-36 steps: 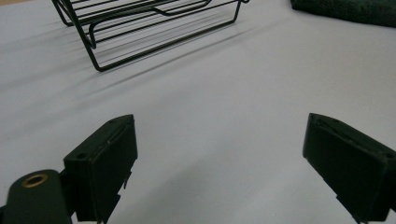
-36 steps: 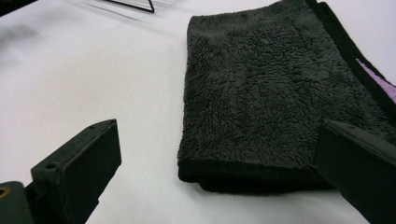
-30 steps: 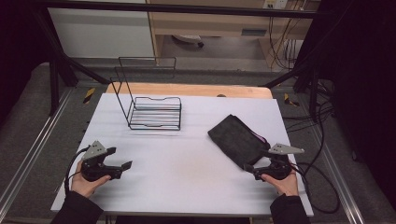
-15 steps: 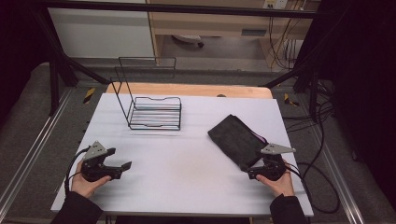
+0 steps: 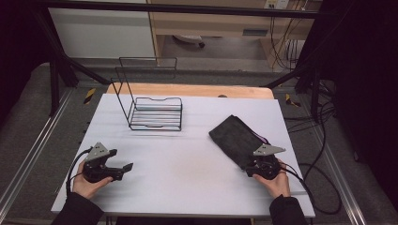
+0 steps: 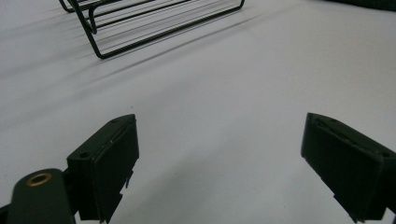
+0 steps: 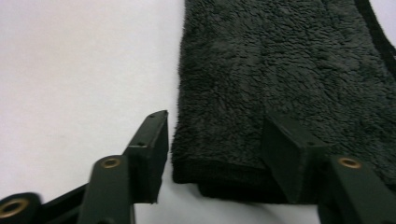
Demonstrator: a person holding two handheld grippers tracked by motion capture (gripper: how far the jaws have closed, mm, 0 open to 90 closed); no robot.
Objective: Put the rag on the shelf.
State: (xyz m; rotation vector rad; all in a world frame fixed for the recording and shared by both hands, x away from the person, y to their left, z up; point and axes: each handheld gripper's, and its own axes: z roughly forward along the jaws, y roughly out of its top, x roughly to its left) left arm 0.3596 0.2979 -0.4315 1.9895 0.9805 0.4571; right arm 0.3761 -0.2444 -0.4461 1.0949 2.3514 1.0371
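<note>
A folded dark fleece towel (image 5: 234, 138) lies slantwise on the right half of the white table (image 5: 187, 173). My right gripper (image 5: 252, 164) is at its near corner. In the right gripper view the towel (image 7: 280, 70) has its near left corner between the jaws of my right gripper (image 7: 219, 149). One jaw stands just off the towel's edge, the other rests on the pile. The jaws have just been closing and stand half wide. My left gripper (image 5: 123, 164) sits at the table's near left, held by a hand, and my left gripper (image 6: 219, 158) is open wide over bare table.
A black wire rack (image 5: 155, 112) stands at the back left of the table, and its near bars (image 6: 140, 23) lie ahead of the left gripper. Cables hang off the table's right side. Metal rails run along both sides.
The right gripper has slid a little left and forward onto the towel's near corner, and its jaws have narrowed around it. The left gripper and hand have not moved.
</note>
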